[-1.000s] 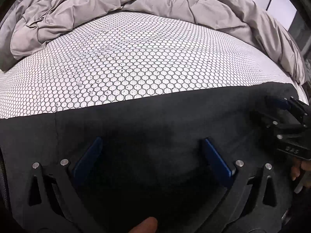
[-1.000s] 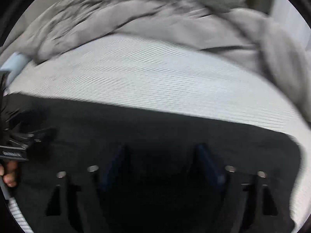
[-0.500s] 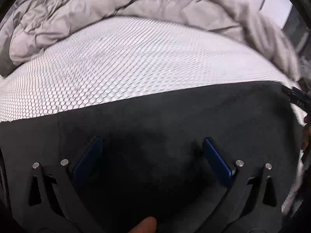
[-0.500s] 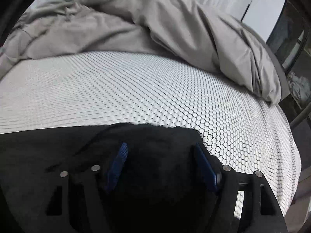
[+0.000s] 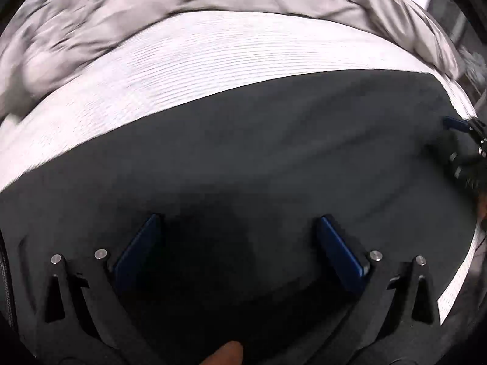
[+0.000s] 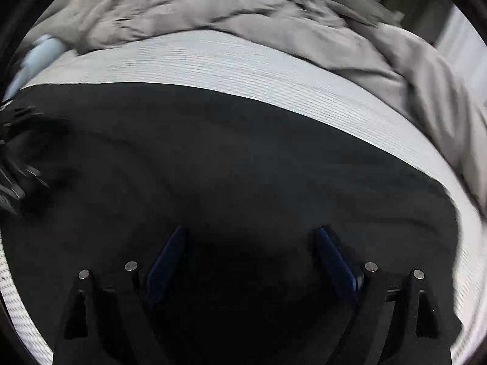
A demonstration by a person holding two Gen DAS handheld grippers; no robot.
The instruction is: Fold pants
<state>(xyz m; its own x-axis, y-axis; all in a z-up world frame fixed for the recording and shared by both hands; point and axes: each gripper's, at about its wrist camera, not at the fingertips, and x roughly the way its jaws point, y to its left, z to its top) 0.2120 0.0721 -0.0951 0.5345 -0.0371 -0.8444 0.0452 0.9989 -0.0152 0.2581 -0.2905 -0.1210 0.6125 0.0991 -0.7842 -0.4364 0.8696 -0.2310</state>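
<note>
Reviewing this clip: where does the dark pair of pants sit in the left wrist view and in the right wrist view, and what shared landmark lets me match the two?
Left wrist view: the pants fill the lower half, far edge rising to the right.
Right wrist view: the pants fill the lower half, far edge dropping to the right.
Shared landmark: the white patterned sheet beyond them, below the rumpled grey duvet.
</note>
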